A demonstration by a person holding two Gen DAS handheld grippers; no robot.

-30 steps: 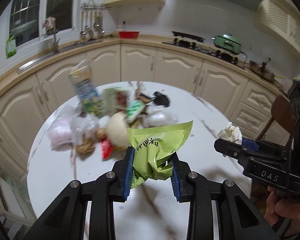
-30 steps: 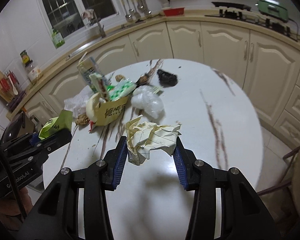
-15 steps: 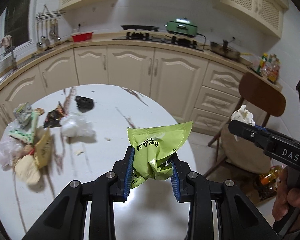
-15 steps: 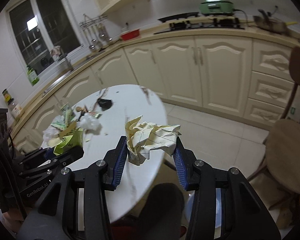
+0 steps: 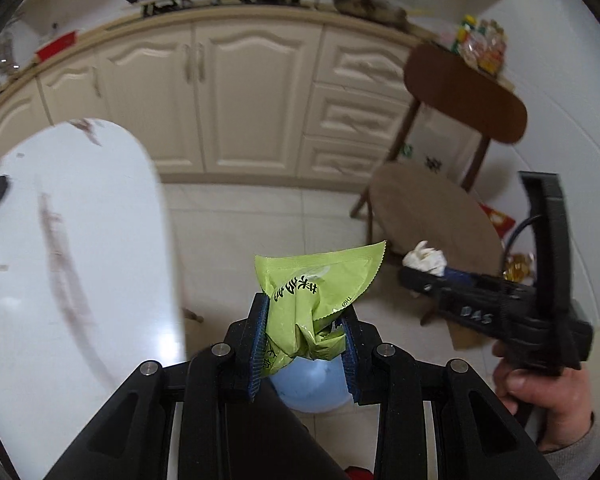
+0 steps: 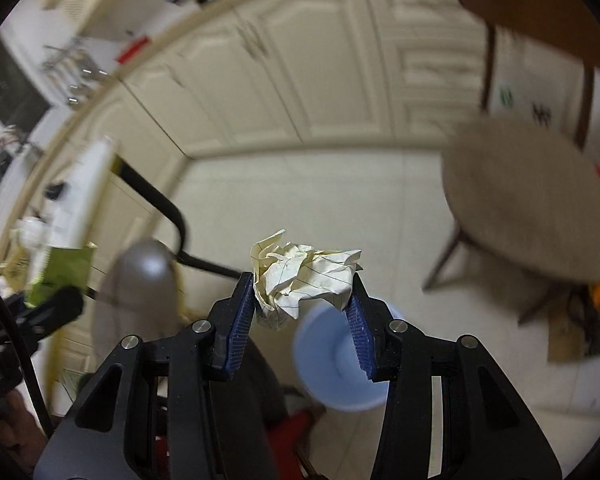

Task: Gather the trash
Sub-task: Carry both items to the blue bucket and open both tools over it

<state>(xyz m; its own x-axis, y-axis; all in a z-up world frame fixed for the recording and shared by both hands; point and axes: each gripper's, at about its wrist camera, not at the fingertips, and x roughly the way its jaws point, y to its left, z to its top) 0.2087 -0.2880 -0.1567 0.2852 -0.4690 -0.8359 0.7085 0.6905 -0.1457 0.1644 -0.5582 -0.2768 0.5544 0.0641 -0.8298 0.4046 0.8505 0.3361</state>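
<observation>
Carrying step. My left gripper (image 5: 303, 334) clenched on green wrapper (image 5: 316, 296), right gripper (image 6: 302, 312) on crumpled paper (image 6: 304, 276). Next: centre both over blue bin (image 6: 340, 364), release.

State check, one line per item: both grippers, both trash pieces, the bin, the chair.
left gripper: shut on green wrapper
green wrapper: crumpled, pinched between pads
right gripper: shut on paper ball
paper ball: crumpled, held
blue bin: open-topped, on floor below grippers
wooden chair: upright, seat bare
</observation>
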